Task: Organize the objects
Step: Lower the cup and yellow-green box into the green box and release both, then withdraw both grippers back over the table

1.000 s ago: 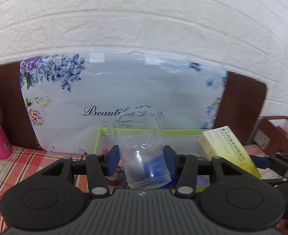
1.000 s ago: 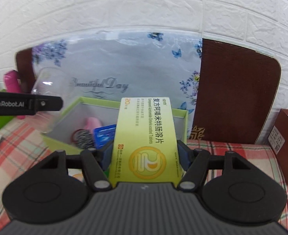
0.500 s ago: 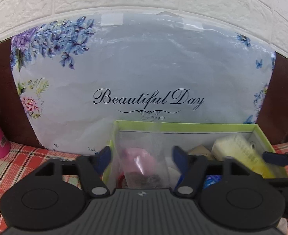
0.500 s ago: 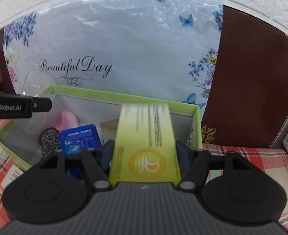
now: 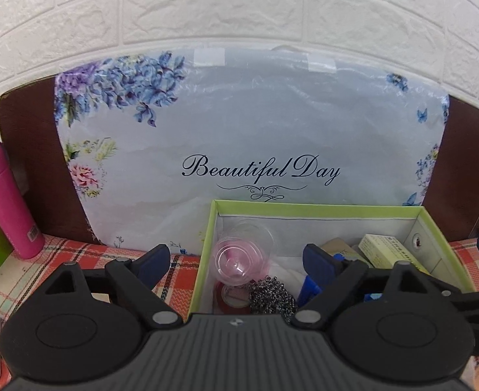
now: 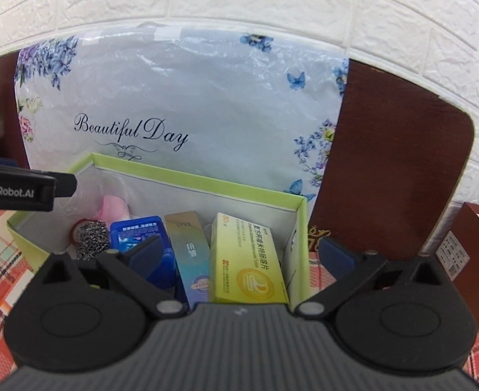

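Note:
A green-rimmed box (image 5: 317, 209) (image 6: 206, 181) stands on the checked cloth. A clear plastic cup (image 5: 239, 255) lies inside at its left, over a pink object. A yellow medicine box (image 6: 247, 260) (image 5: 389, 251) lies inside at its right. My left gripper (image 5: 239, 260) is open, fingers wide apart, just above the cup and not touching it. My right gripper (image 6: 242, 254) is open, fingers either side of the yellow box and apart from it. The left gripper also shows in the right wrist view (image 6: 27, 189).
The box also holds a steel scourer (image 5: 270, 296) (image 6: 91, 238), a blue pack (image 6: 141, 234) and a slim gold-blue carton (image 6: 188, 254). A floral bag (image 5: 255, 150) leans on the wall behind. A pink bottle (image 5: 7, 202) stands at left, a brown box (image 6: 467, 254) at right.
Both grippers opened and let go: the clear cup and the yellow medicine box now lie inside the green box. Both grippers have drawn back a little.

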